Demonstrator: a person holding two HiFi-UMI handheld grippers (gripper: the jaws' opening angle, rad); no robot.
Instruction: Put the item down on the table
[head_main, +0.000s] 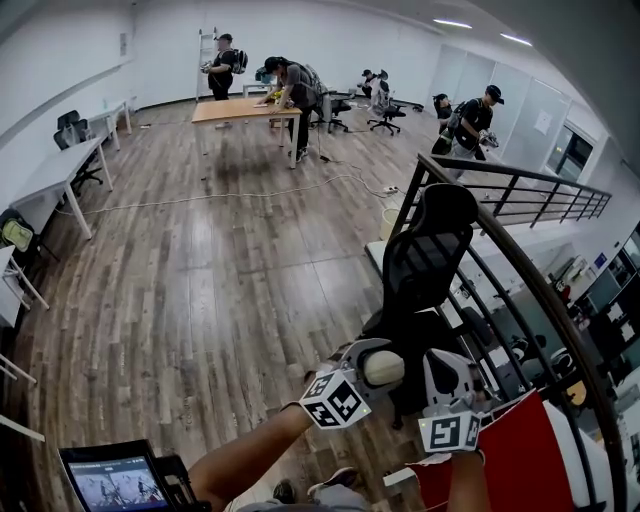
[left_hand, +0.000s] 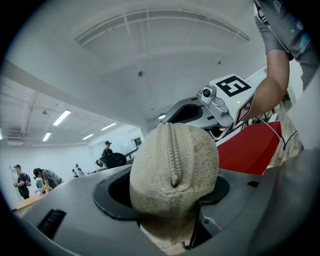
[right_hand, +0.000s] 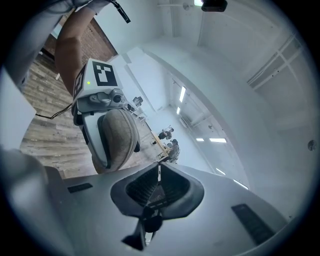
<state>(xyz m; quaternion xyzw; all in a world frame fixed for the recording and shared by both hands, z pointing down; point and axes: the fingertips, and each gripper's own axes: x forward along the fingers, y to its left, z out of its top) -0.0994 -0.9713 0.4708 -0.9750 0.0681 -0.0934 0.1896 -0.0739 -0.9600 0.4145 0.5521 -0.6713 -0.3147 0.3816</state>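
The left gripper (left_hand: 170, 220) squeezes a soft beige pouch (left_hand: 172, 165) between its jaws, up in the air. The right gripper (right_hand: 156, 187) beside it is closed, with nothing in it. I see no table under the pouch, so letting go now could drop it on the floor (head_main: 200, 280).

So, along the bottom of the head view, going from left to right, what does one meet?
A small screen → left gripper, shut on a beige zip pouch → right gripper, jaws together with nothing between them → red item near the right edge.
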